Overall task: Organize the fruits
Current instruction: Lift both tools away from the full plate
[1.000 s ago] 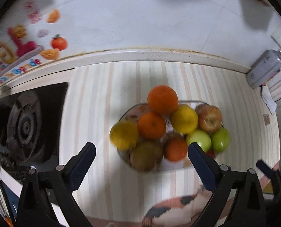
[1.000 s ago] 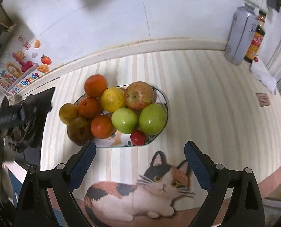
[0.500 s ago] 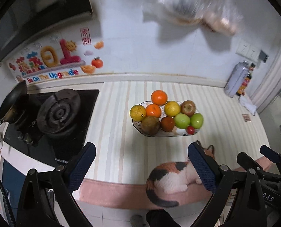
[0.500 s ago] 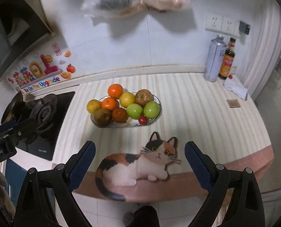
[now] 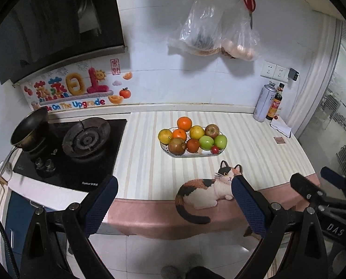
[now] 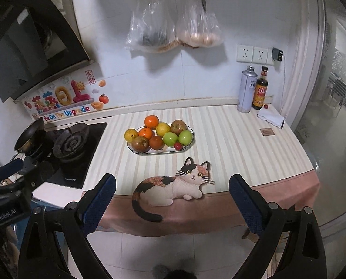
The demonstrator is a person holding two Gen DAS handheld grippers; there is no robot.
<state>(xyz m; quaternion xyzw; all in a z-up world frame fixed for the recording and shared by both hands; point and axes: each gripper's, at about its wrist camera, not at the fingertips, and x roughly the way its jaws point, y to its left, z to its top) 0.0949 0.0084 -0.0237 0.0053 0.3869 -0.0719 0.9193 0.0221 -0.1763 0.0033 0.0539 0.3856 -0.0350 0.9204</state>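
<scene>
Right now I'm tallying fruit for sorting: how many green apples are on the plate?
2. One green apple sits at the plate's front, beside the small red fruit; the other green apple touches it at the right end. More could hide underneath.

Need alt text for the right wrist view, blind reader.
An oval plate piled with oranges, apples and lemons sits on a striped countertop. The open right hand-held gripper hangs short of the counter, above a cat-shaped mat; a black gas stove lies left.

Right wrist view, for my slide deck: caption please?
Open right gripper held back from a striped counter bearing a full fruit tray.
</scene>
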